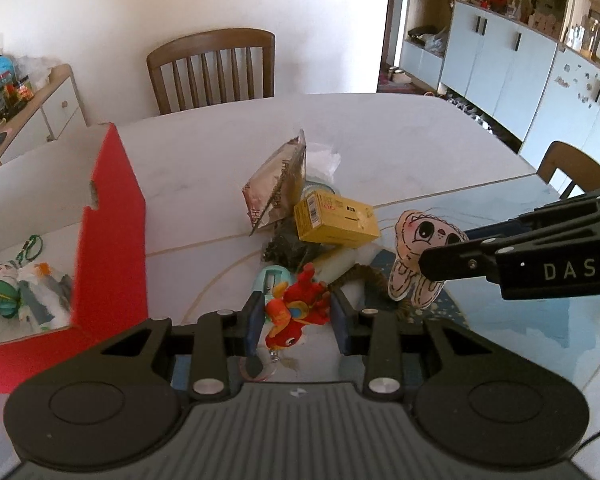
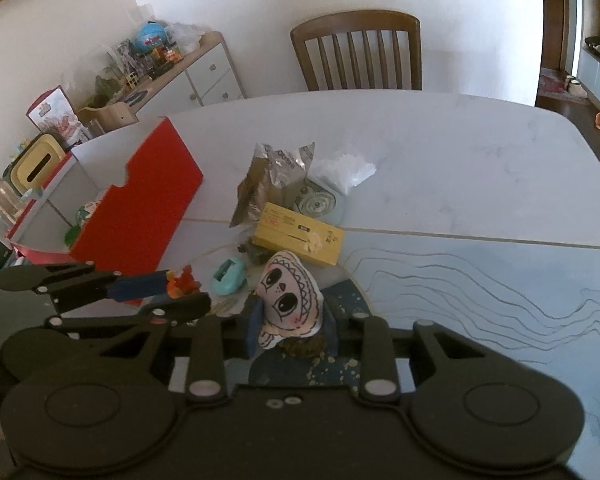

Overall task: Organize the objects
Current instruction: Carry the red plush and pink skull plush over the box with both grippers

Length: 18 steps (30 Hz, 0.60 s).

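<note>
My left gripper (image 1: pixel 296 320) is shut on a red and orange plush toy (image 1: pixel 298 308), held just above the table near the pile; the toy also shows in the right wrist view (image 2: pixel 184 284). My right gripper (image 2: pixel 292 328) is shut on a pink-white cartoon-face plush (image 2: pixel 290 300), which also shows in the left wrist view (image 1: pixel 418 256). A red-and-white open box (image 1: pixel 112 232) stands to the left with several toys inside. The pile holds a yellow carton (image 1: pixel 336 220), a foil snack bag (image 1: pixel 278 188) and a teal sharpener (image 2: pixel 230 276).
A white tissue (image 2: pixel 344 172) and a round teal item (image 2: pixel 318 202) lie behind the pile. Wooden chairs (image 1: pixel 214 70) stand at the far table edge. A sideboard (image 2: pixel 172 76) with clutter is at the left. A blue patterned mat (image 2: pixel 480 280) covers the near right table.
</note>
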Each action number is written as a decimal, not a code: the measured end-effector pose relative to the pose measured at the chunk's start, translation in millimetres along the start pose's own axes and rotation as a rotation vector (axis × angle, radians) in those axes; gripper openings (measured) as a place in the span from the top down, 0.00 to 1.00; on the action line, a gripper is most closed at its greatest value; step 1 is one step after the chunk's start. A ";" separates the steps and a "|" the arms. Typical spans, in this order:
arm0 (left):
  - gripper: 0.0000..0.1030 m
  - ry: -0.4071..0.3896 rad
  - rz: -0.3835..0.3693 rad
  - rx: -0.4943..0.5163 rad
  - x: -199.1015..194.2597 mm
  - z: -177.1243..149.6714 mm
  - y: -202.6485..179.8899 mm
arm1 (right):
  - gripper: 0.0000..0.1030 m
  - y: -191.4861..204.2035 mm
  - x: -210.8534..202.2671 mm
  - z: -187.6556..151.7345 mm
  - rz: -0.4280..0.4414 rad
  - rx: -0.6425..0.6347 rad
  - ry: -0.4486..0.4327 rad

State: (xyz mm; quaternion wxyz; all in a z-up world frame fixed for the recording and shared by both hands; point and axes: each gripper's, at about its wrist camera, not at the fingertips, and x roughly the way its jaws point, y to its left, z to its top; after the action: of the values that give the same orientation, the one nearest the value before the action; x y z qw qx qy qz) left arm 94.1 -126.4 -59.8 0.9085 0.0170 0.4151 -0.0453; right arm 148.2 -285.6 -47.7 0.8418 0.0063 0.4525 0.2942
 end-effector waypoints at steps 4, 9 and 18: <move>0.67 0.002 -0.011 -0.015 -19.3 3.9 10.1 | 0.71 9.0 -11.6 2.0 0.003 -0.017 -0.011; 0.67 -0.004 -0.013 -0.034 -44.9 9.0 29.3 | 0.71 27.5 -23.2 8.9 0.010 -0.041 -0.029; 0.67 -0.023 0.038 -0.070 -87.1 20.4 84.6 | 0.71 77.1 -25.2 26.8 0.040 -0.089 -0.060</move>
State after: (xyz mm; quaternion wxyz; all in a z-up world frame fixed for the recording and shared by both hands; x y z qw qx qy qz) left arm 60.8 -37.6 18.8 0.9139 -0.0074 0.4057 -0.0135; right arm 120.4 -227.6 8.6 0.8484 -0.0132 0.4134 0.3303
